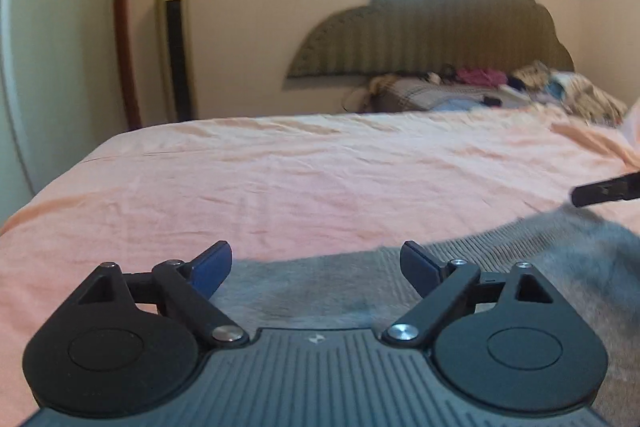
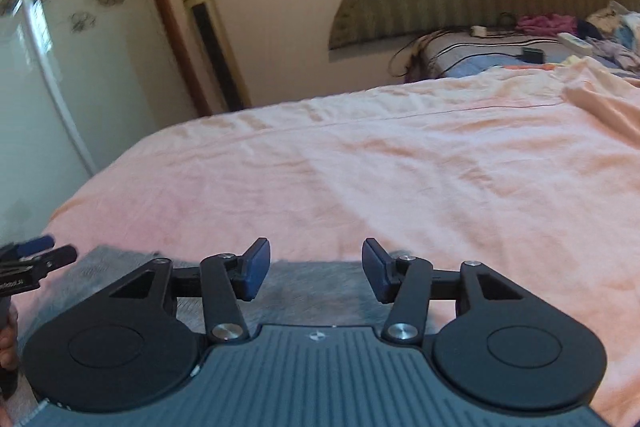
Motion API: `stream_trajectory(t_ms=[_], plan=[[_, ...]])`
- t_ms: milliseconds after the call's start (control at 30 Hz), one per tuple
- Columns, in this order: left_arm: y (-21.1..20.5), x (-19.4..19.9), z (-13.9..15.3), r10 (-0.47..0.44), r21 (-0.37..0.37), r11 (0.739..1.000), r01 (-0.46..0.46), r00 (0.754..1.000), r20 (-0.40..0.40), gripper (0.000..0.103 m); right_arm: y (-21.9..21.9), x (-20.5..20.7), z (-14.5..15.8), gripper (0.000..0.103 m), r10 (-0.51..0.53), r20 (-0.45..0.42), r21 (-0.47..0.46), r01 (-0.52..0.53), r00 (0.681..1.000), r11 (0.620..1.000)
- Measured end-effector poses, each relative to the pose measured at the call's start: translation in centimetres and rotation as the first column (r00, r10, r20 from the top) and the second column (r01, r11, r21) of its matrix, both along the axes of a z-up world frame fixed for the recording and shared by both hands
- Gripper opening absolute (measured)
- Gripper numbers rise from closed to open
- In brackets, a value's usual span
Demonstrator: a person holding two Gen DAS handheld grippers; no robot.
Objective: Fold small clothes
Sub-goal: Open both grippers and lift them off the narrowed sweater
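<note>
A grey knitted garment (image 1: 520,247) lies flat on the pink bedsheet (image 1: 280,179), near the front edge of the bed. My left gripper (image 1: 316,259) hovers over its left part, open wide, with nothing between the blue pads. In the right wrist view the same grey garment (image 2: 316,291) lies under my right gripper (image 2: 315,255), whose jaws stand about half apart and press on nothing. A black finger of the right gripper (image 1: 604,189) shows at the right edge of the left wrist view. The left gripper (image 2: 36,259) shows at the left edge of the right wrist view.
Wrinkled pink sheet (image 2: 400,179) stretches ahead to the padded headboard (image 1: 440,35). A pile of mixed clothes (image 1: 480,77) and cables lies at the head of the bed. A tall standing air conditioner (image 1: 174,39) and a white wardrobe door (image 2: 48,75) stand beyond the bed's left side.
</note>
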State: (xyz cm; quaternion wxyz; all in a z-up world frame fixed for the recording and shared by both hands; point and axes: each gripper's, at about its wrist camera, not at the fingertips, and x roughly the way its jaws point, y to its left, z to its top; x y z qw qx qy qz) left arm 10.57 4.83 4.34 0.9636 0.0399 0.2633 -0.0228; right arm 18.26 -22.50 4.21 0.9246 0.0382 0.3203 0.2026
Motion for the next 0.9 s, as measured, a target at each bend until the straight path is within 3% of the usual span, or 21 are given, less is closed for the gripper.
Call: stream_trajectory(t_ms=[100,133,167,233,367,400,500,567,600,667,767,800,833,900], plan=[[-0.4,2.3,-3.0,0.046,0.036,0.999,-0.04,0.985,-0.168,0.092,2.6,0.6,-3.0,0.071,-0.016,-0.055,-0.163,0.007,0.998,0.987],[0.9,2.4,-3.2,0.043,-0.051,0.997,-0.053,0.985,-0.169,0.092,2.2,0.0,-3.7,0.074,-0.004,0.009,-0.168,0.006,1.0,0.986],[1.8,2.6,-3.1,0.056,-0.072,0.995,-0.07,0.982,-0.178,0.092,1.3,0.0,-3.6,0.073,-0.019,-0.002,-0.127,0.019,1.0,0.992],[1.9,2.8,-3.3,0.053,-0.028,0.998,-0.059,0.982,-0.179,0.093,-0.2,0.6,-3.5,0.073,-0.079,-0.022,-0.078,0.077,0.997,0.994],[1.0,0.3,-2.0,0.096,0.026,0.995,-0.093,0.984,-0.151,0.091,-0.1,-1.6,-2.1,0.074,-0.165,-0.007,-0.168,0.162,0.986,0.972],[0.8,-1.2,-1.5,0.081,0.005,0.997,-0.081,0.987,-0.142,0.092,-0.2,-3.4,-1.6,0.076,-0.145,0.01,-0.149,0.145,0.989,0.978],[0.2,-5.1,-0.9,-0.032,-0.095,0.995,0.019,0.989,-0.144,0.092,0.0,-8.0,-1.6,0.097,-0.024,0.004,-0.095,0.024,1.0,0.995],[-0.4,-6.4,-2.5,-0.063,-0.07,0.996,0.051,0.981,-0.184,0.093,0.3,-10.0,-3.5,0.099,-0.002,0.012,-0.181,0.004,1.0,0.983],[0.0,-7.3,-3.1,-0.08,-0.057,0.996,0.073,0.989,-0.128,0.093,-0.1,-10.8,-3.9,0.101,0.004,0.045,-0.196,0.004,0.999,0.981],[1.2,-6.9,-2.8,-0.045,-0.085,0.996,0.032,0.988,-0.146,0.093,-2.0,-10.5,-3.6,0.1,-0.028,0.008,-0.13,0.029,1.0,0.991],[1.7,-7.4,-2.0,0.031,-0.033,0.999,-0.037,0.985,-0.167,0.093,-1.6,-10.8,-2.8,0.1,-0.057,0.001,-0.203,0.056,0.998,0.978],[1.6,-8.2,-1.4,0.046,-0.023,0.998,-0.05,0.985,-0.169,0.092,-1.3,-11.5,-2.1,0.095,-0.072,-0.001,-0.203,0.07,0.997,0.977],[1.3,-9.3,-0.9,0.029,-0.033,0.999,-0.035,0.987,-0.161,0.092,-1.0,-12.5,-1.4,0.09,-0.07,0.009,-0.186,0.07,0.998,0.98],[0.9,-11.3,-0.8,-0.029,-0.076,0.997,0.017,0.987,-0.159,0.092,-0.2,-14.7,-0.6,0.096,-0.011,0.025,-0.133,0.014,1.0,0.991]])
